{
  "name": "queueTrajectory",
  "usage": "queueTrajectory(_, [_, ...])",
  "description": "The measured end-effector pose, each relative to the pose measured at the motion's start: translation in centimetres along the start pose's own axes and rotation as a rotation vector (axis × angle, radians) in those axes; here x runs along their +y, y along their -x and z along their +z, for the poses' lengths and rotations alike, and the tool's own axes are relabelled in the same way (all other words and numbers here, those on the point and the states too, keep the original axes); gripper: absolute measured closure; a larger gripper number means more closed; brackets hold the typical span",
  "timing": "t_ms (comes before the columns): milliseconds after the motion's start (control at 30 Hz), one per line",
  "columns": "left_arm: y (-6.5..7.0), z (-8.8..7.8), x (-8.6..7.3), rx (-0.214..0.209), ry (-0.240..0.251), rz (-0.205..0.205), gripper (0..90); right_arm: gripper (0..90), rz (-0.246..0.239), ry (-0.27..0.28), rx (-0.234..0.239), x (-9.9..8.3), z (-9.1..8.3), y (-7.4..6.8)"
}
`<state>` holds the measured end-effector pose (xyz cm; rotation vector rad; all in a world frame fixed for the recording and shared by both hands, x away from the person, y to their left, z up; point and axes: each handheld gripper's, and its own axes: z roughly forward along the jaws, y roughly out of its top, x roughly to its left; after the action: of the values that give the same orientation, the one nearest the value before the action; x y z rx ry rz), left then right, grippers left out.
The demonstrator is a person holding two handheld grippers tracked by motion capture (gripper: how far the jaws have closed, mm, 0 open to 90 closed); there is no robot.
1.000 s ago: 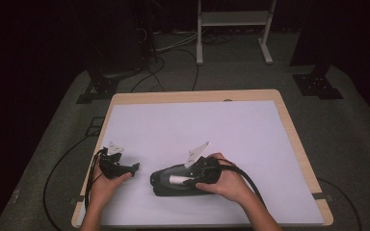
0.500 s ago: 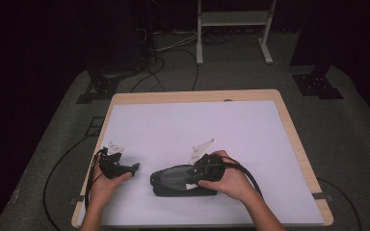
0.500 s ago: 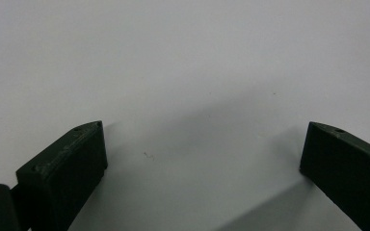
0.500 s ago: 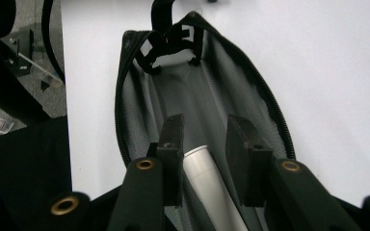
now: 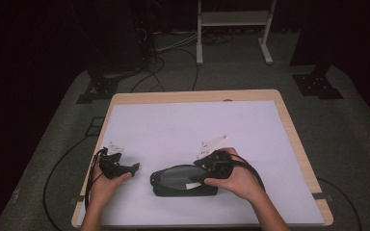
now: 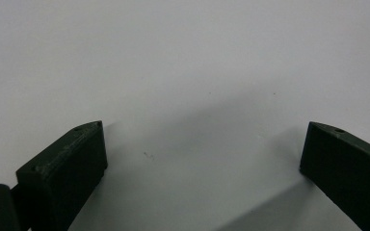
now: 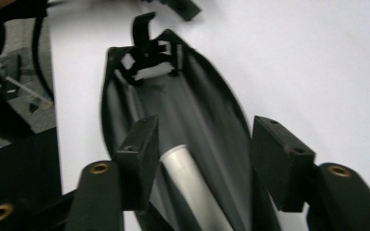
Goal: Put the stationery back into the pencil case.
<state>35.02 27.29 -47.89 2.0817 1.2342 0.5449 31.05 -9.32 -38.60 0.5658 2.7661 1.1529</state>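
Wood-edged table [image 5: 296,139] w/ white sheet [image 5: 188,130], black pouch [image 5: 183,180] on it

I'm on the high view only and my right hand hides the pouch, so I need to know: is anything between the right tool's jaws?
Observer: Yes. The right tool has just been opening its jaws, and a white tube lies between them on the pouch.
Operator: Is the tube gripped?
Observer: No. There is a gap between the tube and one jaw, so the pads are not pressing on it.
Operator: And the left tool?
Observer: The left tool is open over bare table, with nothing between its jaws.
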Motion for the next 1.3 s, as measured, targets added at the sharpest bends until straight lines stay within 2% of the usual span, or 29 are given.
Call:
queueTrajectory(400, [0.0,0.0,0.0,0.001,-0.001,0.005,1.6,36.8,0.060,0.051,-0.087,-2.2,-2.3,2.0])
queueTrajectory(667, [0.0,0.0,0.0,0.002,0.000,0.004,1.6,35.0,0.099,0.062,-0.135,-4.1,-3.6,3.2])
queueTrajectory(1300, [0.0,0.0,0.0,0.001,0.002,0.002,1.6,31.8,0.202,0.049,-0.220,-8.6,-4.4,5.0])
